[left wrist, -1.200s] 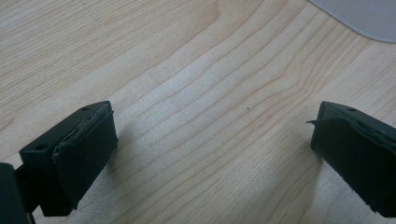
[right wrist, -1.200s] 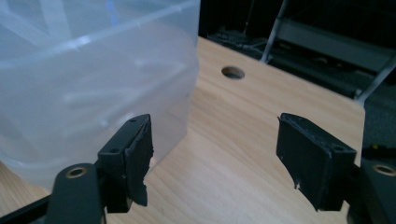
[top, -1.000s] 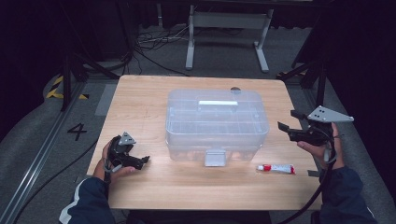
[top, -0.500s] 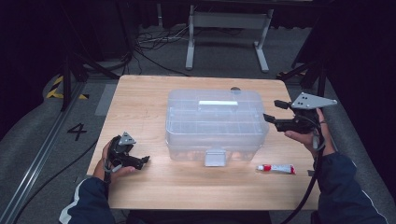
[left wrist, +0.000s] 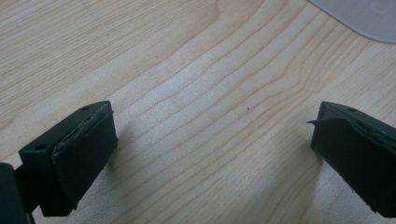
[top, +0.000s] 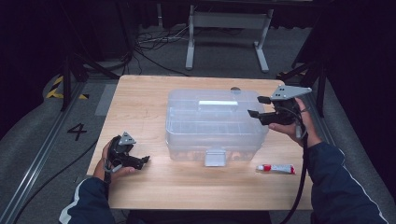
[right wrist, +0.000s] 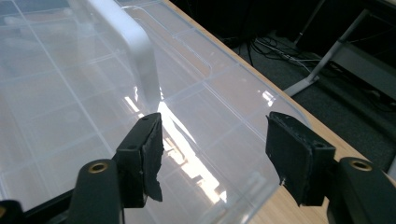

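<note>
A clear plastic box with a white handle on its lid stands in the middle of the wooden table. My right gripper hovers over the right end of the lid, pointing left. Its jaws are open and have just been closing a little, with nothing between them. In the right gripper view the lid and handle lie just beyond the right gripper. My left gripper rests low at the front left, open. In the left gripper view, that gripper spans bare wood.
A small white tube with a red cap lies near the front right of the table. The box has a grey latch at its front. A corner of the box lies ahead of the left gripper. Cables and a metal stand sit on the floor behind.
My right gripper has moved left and away from the front, from beside the table's right edge to over the box's right end. The left gripper has stayed put.
</note>
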